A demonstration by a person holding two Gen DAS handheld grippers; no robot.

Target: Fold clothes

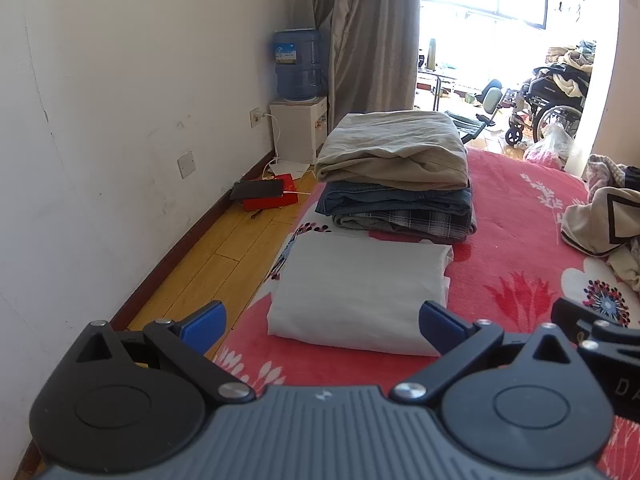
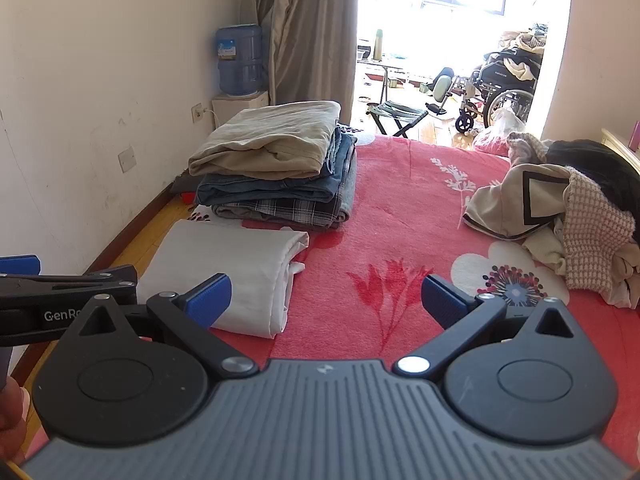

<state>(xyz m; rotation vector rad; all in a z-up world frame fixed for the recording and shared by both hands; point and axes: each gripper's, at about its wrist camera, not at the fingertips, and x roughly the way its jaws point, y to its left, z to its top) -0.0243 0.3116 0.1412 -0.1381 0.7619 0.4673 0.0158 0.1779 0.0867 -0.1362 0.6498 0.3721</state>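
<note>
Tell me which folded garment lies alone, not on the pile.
The white folded garment, flat on the red blanket by itself; the others are stacked behind it.

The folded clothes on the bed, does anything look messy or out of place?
The stack of folded beige, denim and plaid clothes and the folded white sheet look tidy. The odd spot is the unfolded heap of beige, checked and black garments at the red floral blanket's right side.

A folded white garment (image 1: 356, 292) lies flat at the left edge of the bed (image 1: 512, 248), neat and squared. Just beyond it along that same edge sits a stack of folded clothes (image 1: 394, 172) (beige on top, denim under it, plaid at the bottom). Over at the right edge, a rumpled heap of unfolded clothes (image 2: 560, 216) sprawls.
</note>
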